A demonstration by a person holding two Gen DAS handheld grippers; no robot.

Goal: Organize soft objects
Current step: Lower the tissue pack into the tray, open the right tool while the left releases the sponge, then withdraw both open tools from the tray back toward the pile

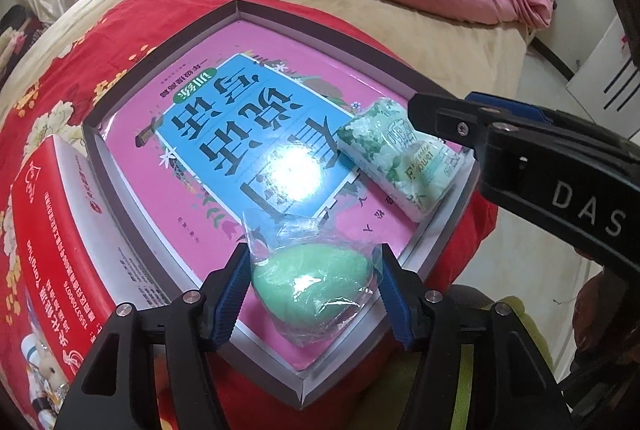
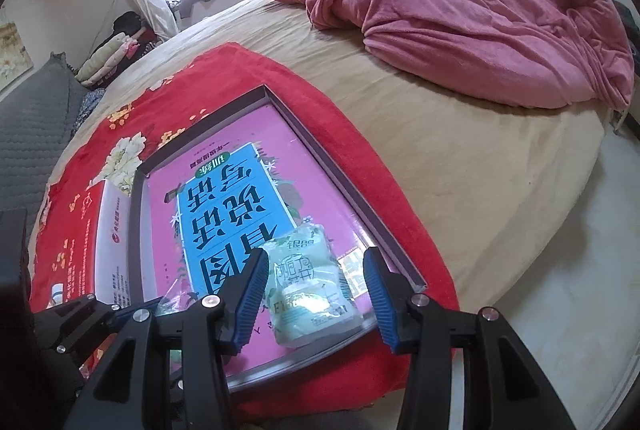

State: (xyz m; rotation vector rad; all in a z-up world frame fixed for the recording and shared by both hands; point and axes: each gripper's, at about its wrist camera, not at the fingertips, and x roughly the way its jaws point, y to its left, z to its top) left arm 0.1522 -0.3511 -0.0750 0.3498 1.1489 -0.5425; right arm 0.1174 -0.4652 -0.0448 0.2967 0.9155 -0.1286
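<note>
A green egg-shaped sponge [image 1: 316, 290] in a clear bag lies at the near corner of a shallow grey-rimmed tray [image 1: 160, 58], on a pink and blue book [image 1: 240, 134]. My left gripper [image 1: 313, 254] straddles the sponge; its blue pads stand just off the bag on both sides, open. A green and white tissue pack [image 2: 308, 294] lies on the book by the tray's right rim [image 2: 340, 182]. Around it stands my right gripper [image 2: 316, 256], open, with pink showing between the pack and the right pad. In the left wrist view one of its fingers [image 1: 440, 118] hangs over the tissue pack [image 1: 400, 154].
A red printed box [image 1: 60, 230] lies against the tray's left side. Tray and box rest on a red floral blanket [image 1: 60, 82] spread on a beige bed [image 2: 460, 158]. A crumpled pink quilt [image 2: 460, 10] lies at the far end. Pale floor [image 2: 560, 290] shows to the right.
</note>
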